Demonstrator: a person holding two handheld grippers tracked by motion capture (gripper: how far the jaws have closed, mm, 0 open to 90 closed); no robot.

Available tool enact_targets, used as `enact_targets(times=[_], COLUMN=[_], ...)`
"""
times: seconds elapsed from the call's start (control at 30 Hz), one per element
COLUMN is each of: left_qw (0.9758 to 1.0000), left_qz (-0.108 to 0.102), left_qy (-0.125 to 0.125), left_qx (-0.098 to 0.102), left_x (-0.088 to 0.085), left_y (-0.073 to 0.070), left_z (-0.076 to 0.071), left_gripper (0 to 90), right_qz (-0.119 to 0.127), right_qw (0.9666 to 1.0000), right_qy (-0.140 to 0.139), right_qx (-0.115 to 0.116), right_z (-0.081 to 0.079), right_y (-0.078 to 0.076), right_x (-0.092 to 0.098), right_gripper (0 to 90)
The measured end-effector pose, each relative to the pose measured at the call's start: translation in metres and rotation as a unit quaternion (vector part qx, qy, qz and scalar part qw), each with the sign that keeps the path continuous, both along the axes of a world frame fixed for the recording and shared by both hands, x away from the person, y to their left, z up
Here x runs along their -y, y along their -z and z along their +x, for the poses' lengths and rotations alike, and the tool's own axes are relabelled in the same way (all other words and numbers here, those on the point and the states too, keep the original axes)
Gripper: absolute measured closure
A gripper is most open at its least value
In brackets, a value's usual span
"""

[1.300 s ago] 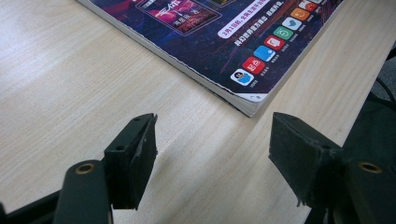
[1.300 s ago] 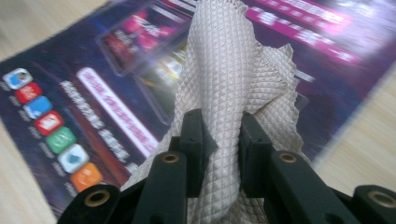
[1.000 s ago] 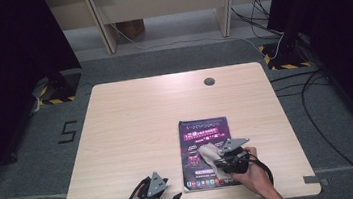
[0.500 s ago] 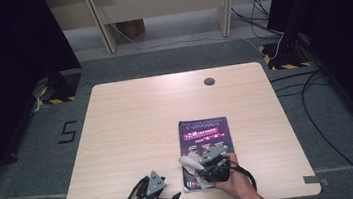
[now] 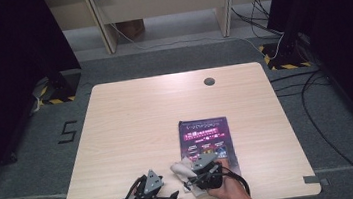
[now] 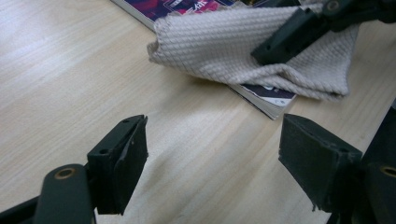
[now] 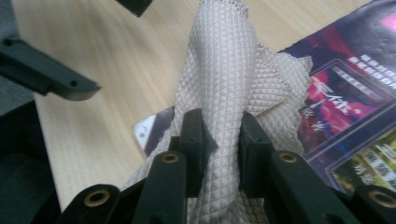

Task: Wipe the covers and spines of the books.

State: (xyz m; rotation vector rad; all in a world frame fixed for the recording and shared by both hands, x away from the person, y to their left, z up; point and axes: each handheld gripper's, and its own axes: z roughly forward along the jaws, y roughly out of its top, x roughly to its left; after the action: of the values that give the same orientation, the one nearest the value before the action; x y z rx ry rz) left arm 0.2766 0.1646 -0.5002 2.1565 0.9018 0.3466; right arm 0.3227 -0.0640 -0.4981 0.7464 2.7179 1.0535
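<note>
A beige quilted cloth point(image 7: 233, 70) lies bunched over the near left corner of a purple book point(image 5: 205, 139). My right gripper point(image 7: 222, 126) is shut on a fold of the cloth, which fills the gap between its jaws. In the high view the right gripper point(image 5: 195, 175) sits at the book's near left corner, with the cloth point(image 5: 181, 169) trailing to its left. My left gripper point(image 6: 212, 140) rests low over bare wood just left of the cloth point(image 6: 243, 51). Its jaws have just been opening and stand wide with nothing between them.
The wooden table point(image 5: 141, 113) has a dark round hole point(image 5: 209, 81) near its far edge. Both hands work close to the near edge. The left gripper's jaws point(image 7: 51, 79) show close by in the right gripper view. Cables lie on the floor at the right.
My right gripper has dragged the cloth leftward across the book's near end, toward the left gripper. The left hand has stayed in place.
</note>
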Motion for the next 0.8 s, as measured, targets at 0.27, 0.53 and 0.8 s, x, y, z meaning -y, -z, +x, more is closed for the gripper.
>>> enact_targets(times=[0.27,0.53,0.8], left_qw=[0.9998,0.9997,0.9998], left_qz=[-0.003,-0.005,-0.002], left_qy=[-0.019,-0.022,-0.02], left_qx=[0.001,0.003,0.0], left_x=[-0.008,-0.009,-0.01], left_y=[-0.001,-0.002,-0.002], left_z=[0.004,0.004,0.003], left_gripper=[22.5,22.4,22.2], right_qz=[0.002,0.003,0.0], right_qw=[0.9998,0.9999,0.9997], right_qy=[-0.017,-0.008,-0.023], right_qx=[-0.002,-0.006,-0.002], right_z=[-0.007,-0.003,-0.011], right_y=[0.0,0.0,0.0], right_x=[-0.009,-0.004,-0.014], right_gripper=[75.5,75.2,75.7])
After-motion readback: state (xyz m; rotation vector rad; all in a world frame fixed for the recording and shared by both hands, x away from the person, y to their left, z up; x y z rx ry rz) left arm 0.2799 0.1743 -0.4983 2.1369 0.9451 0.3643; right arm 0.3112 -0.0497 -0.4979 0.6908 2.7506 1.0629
